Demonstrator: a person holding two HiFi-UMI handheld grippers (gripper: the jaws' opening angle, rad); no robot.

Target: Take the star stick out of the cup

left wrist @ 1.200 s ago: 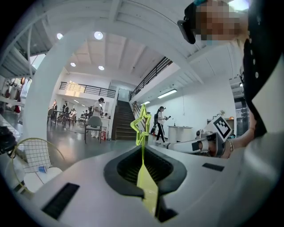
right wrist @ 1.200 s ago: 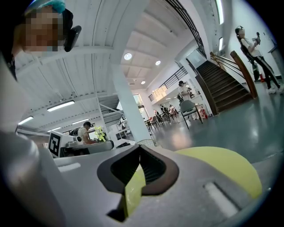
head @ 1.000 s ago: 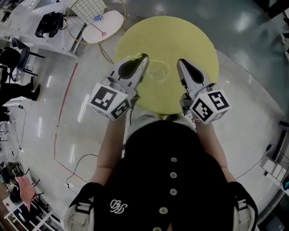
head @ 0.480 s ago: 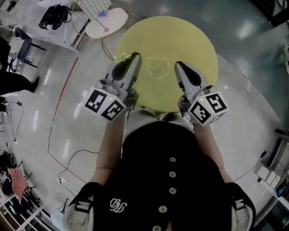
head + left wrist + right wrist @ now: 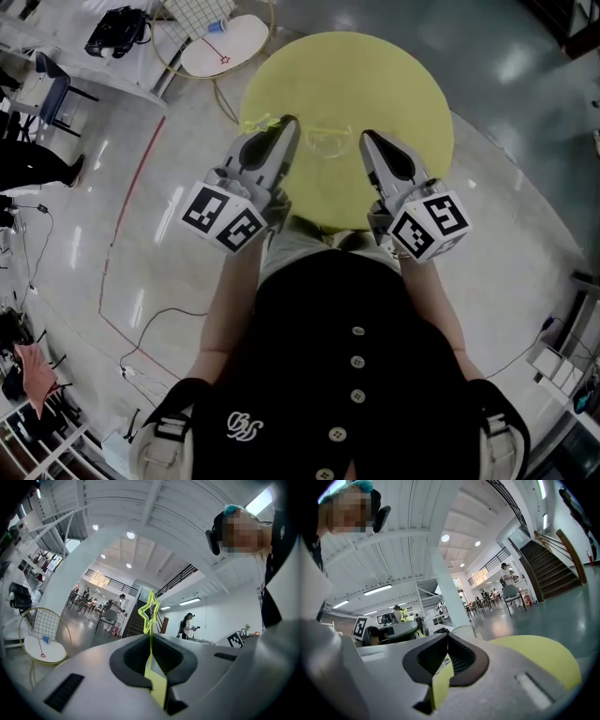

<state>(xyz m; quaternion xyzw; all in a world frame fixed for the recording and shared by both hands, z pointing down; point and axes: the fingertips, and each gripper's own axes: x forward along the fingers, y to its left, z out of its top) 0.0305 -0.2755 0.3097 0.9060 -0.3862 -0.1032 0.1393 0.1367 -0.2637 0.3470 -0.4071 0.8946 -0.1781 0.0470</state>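
Left gripper (image 5: pixel 150 636) pinched shut on a thin, see-through lime star stick (image 5: pixel 151 611). The outlined star stands upright past the jaw tips, out of the cup and to its left.

Right gripper (image 5: pixel 446 636): jaws pressed together, nothing between.

Clear round cup (image 5: pixel 328 142) sits between both grippers on a matte yellow round table (image 5: pixel 375 75).

Small white side table (image 5: pixel 225 42) stands beyond on a glossy floor (image 5: pixel 506 225).

Black button-front top (image 5: pixel 309 375), white buttons (image 5: pixel 357 331), white chest logo (image 5: pixel 246 427), grey shoulder straps (image 5: pixel 173 433); grey-shelled left gripper (image 5: pixel 292 122) and right gripper (image 5: pixel 366 137), black inner pads, each carrying black-and-white marker cube (image 5: pixel 225 217).
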